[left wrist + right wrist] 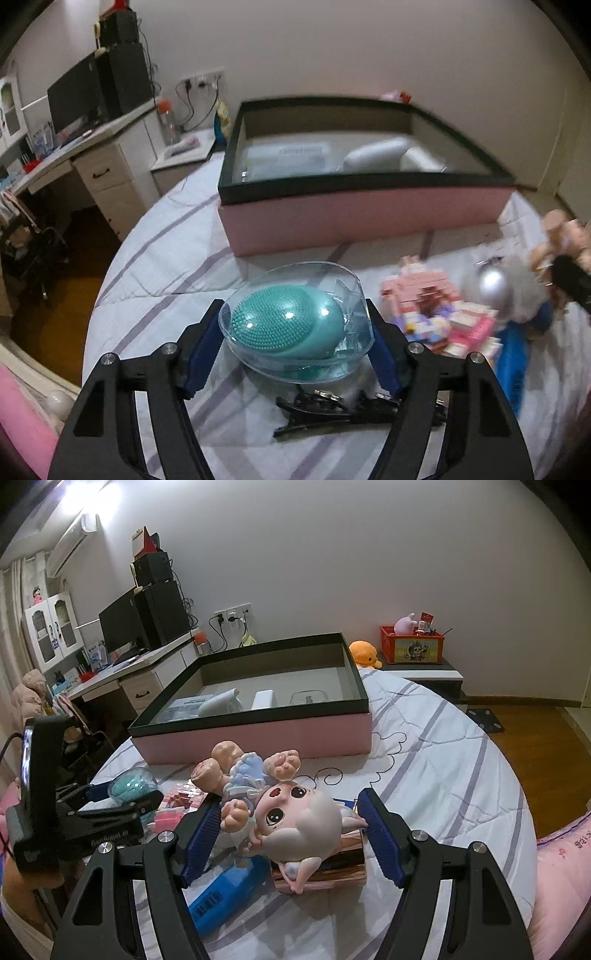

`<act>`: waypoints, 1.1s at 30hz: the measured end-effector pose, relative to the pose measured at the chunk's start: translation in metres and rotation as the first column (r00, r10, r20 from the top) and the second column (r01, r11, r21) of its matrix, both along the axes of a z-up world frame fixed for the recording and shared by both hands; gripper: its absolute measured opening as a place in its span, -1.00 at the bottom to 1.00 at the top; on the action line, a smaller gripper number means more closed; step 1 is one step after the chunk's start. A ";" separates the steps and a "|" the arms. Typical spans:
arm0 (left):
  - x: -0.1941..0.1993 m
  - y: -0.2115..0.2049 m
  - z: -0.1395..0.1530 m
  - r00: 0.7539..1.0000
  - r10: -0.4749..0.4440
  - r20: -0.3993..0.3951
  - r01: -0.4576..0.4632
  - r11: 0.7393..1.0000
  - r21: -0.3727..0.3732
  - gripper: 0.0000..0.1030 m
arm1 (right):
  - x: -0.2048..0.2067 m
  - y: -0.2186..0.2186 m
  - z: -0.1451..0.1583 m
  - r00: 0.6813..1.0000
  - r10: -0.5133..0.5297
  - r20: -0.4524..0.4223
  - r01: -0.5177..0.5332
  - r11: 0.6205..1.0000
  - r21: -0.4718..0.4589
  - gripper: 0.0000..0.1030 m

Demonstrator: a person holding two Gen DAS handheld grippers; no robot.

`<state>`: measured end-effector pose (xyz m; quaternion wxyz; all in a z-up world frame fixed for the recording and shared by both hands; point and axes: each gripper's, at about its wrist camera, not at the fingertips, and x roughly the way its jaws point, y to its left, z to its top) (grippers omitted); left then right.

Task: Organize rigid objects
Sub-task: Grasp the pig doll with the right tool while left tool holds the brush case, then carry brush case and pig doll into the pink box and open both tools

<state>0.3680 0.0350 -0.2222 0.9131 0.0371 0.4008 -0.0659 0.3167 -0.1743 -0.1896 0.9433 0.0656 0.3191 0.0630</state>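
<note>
Left gripper [295, 343] clamps a clear case [295, 321] with a teal brush, in front of the pink box [362, 218]. Right gripper [288, 834] grips a doll [280, 812], also before that box.

Left claw [295, 343] clamped; right claw [291, 834] seemingly clamped.

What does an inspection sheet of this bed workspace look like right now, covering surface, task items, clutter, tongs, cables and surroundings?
Surface: striped quilt on a bed.
Job's things: pink storage box, open, already holding a few items; teal brush in clear case; doll figure.
Clutter: black hair clips, pink block model, blue box.
Grippers: left tongs shut on the brush case; right tongs around the doll figure, grip unclear.
Cables: plugged into wall sockets.
Surroundings: desk, monitor, orange plush.
</note>
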 end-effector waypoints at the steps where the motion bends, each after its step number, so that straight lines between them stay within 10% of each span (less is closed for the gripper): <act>1: -0.003 0.001 0.004 1.000 0.005 0.004 -0.005 1.000 -0.008 0.40 | -0.001 0.002 0.001 1.000 -0.002 0.001 0.002 1.000 -0.007 0.44; 21: -0.124 -0.005 0.136 0.915 0.048 0.401 -0.009 0.995 -0.098 0.40 | -0.080 0.049 0.096 0.959 -0.013 0.283 0.049 0.991 -0.122 0.45; 33: -0.109 -0.010 0.160 0.902 0.033 0.431 -0.004 0.998 -0.069 0.40 | -0.085 0.056 0.129 0.934 0.012 0.357 0.047 0.987 -0.156 0.45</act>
